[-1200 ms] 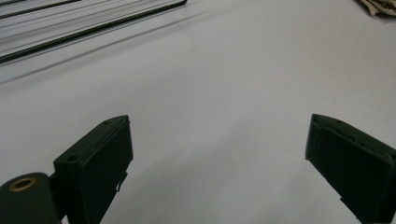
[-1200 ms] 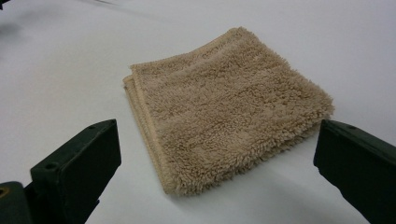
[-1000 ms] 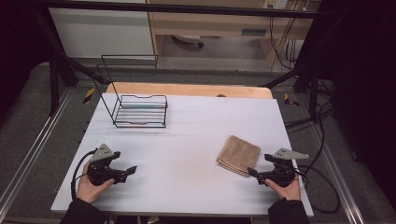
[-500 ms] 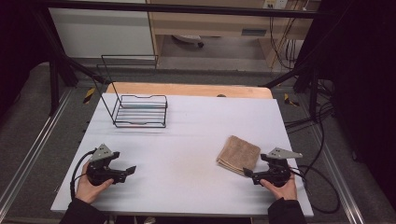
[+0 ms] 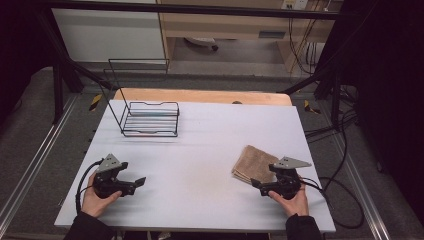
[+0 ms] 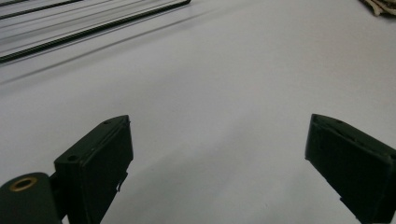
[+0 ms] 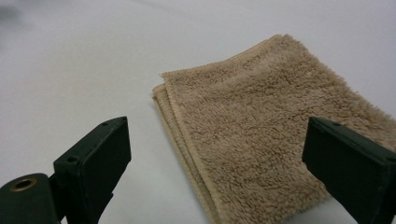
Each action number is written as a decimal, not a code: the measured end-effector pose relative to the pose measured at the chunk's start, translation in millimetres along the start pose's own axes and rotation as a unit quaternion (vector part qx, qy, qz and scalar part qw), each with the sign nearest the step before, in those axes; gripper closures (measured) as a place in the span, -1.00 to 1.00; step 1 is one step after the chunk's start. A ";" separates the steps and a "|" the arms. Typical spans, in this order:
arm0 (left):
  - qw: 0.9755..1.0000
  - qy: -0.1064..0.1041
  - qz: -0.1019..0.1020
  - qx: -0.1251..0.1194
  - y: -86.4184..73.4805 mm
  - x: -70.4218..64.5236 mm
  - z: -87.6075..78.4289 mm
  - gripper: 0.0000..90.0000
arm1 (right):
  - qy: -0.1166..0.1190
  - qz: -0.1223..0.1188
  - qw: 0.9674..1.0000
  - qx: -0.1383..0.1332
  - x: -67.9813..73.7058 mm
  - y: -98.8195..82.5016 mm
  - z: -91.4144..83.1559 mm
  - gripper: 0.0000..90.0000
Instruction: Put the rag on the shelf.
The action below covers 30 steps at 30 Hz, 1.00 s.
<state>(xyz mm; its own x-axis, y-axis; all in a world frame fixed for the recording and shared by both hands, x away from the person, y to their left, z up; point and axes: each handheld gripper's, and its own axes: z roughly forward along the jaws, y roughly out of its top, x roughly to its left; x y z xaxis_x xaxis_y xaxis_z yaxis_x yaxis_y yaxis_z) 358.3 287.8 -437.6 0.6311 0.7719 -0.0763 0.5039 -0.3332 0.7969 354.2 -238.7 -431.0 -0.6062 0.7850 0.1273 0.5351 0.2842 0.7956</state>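
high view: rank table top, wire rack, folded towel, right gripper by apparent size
1. table top, by far the largest.
2. wire rack, counting its tall back frame.
3. folded towel and right gripper: they look about alike, and the gripper sits nearer the camera and overlaps the towel's edge, so I won't rank them.

Folded tan towel (image 5: 254,164) beside right tongs (image 5: 259,186), left tongs (image 5: 140,182), wire rack (image 5: 150,119)

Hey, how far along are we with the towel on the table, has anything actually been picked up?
Nothing looks done: the folded towel lies flat on the white table, and the wire rack far behind holds nothing I can make out. In hand: the right claw has just been closing slightly, its jaws either side of the towel's near edge, not pressing it. The left claw waits open over bare table. Gripping and moving the towel remain.
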 end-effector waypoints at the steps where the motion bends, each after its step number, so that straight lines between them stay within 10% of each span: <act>1: 1.000 0.000 -0.002 -0.002 0.1 -0.2 0.3 -0.83 | -0.002 -0.004 1.000 0.002 1.1 0.6 1.5 -0.80; 30: 1.000 0.004 0.004 0.005 -0.7 -0.4 -0.1 -0.82 | -0.032 -0.078 0.994 0.065 34.4 26.1 58.9 0.02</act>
<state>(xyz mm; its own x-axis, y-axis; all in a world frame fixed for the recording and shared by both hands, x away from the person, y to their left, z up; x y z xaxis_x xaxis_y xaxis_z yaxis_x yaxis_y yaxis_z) 357.6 287.8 -438.0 0.6307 0.7733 -0.0654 0.5042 -0.3443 0.7920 382.0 -171.8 -440.8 -0.6517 0.7578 -0.0326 0.5115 0.4708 0.7188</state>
